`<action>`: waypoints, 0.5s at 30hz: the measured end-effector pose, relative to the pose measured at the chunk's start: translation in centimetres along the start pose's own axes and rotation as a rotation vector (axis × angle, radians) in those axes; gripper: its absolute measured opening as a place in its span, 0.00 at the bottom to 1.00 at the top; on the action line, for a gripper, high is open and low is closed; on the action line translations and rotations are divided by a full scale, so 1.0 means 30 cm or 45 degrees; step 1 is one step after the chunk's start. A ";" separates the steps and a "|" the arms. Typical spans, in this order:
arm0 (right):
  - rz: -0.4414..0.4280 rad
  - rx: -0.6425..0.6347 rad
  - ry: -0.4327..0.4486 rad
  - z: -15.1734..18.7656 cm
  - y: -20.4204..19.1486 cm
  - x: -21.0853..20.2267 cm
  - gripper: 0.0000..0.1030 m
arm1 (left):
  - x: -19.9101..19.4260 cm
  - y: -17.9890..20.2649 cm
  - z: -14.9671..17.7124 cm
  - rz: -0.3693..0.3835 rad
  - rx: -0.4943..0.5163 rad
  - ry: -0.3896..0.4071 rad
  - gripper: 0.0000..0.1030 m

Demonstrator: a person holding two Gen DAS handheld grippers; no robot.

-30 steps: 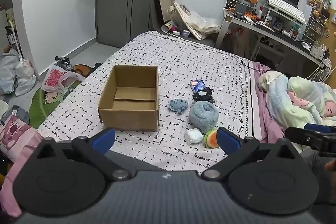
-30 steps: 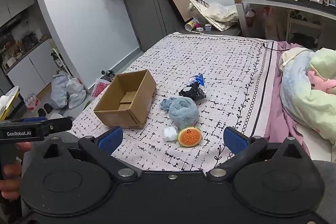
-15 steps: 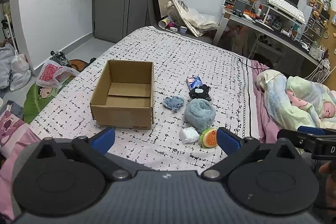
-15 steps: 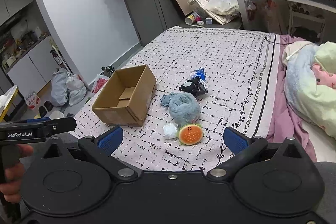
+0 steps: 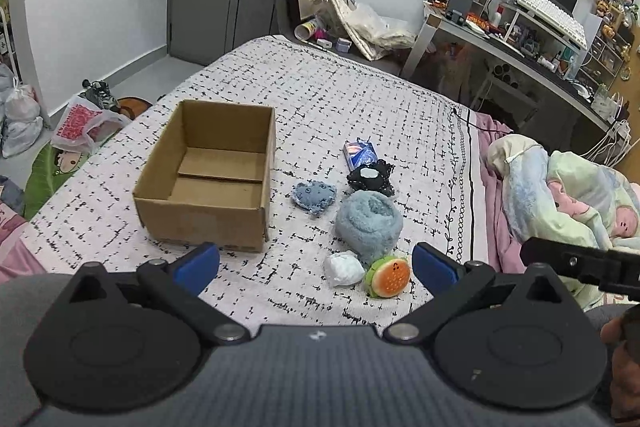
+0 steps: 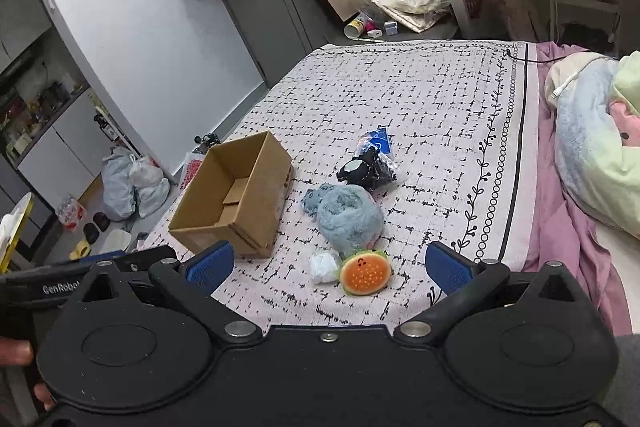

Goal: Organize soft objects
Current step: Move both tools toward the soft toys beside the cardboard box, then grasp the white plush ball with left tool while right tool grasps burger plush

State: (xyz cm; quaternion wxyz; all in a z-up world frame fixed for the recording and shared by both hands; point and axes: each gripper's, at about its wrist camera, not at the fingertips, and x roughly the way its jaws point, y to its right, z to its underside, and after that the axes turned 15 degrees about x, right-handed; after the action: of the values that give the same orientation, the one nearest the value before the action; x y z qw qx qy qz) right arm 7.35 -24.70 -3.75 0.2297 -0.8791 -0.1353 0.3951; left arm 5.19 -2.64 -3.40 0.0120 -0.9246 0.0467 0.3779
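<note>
An empty open cardboard box (image 5: 208, 179) (image 6: 236, 195) stands on the patterned bed. To its right lie soft things: a fluffy blue ball (image 5: 368, 227) (image 6: 348, 219), a small blue plush (image 5: 314, 195) (image 6: 312, 199), a black plush (image 5: 372, 177) (image 6: 366, 169), a blue packet (image 5: 360, 153) (image 6: 378, 141), a white wad (image 5: 344, 267) (image 6: 324, 265) and an orange burger plush (image 5: 388, 275) (image 6: 366, 273). My left gripper (image 5: 316, 267) is open and empty, above the bed's near edge. My right gripper (image 6: 328, 265) is open and empty, with the burger plush between its fingers' line, farther off.
A bundle of pastel blankets (image 5: 568, 191) (image 6: 592, 147) lies on the bed's right side. A cluttered desk (image 5: 520, 47) stands at the back right. Bags (image 5: 80, 127) (image 6: 132, 187) and shoes lie on the floor to the left.
Both grippers have moved forward toward the bed, so the box and soft things look nearer. Both stay open and empty.
</note>
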 end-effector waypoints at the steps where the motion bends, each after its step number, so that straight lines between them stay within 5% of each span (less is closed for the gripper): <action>1: -0.006 0.012 0.002 -0.011 0.003 0.008 1.00 | 0.012 0.002 -0.003 0.001 0.000 -0.005 0.99; 15: 0.006 0.146 -0.058 -0.097 0.060 0.133 1.00 | 0.176 0.030 -0.058 0.013 -0.014 -0.081 0.97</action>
State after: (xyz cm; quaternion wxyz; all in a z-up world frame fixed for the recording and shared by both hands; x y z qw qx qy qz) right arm 12.26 -25.43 -5.49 0.2758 -0.8556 -0.1157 0.4224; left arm 10.06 -4.05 -5.83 0.0066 -0.9118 0.0491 0.4075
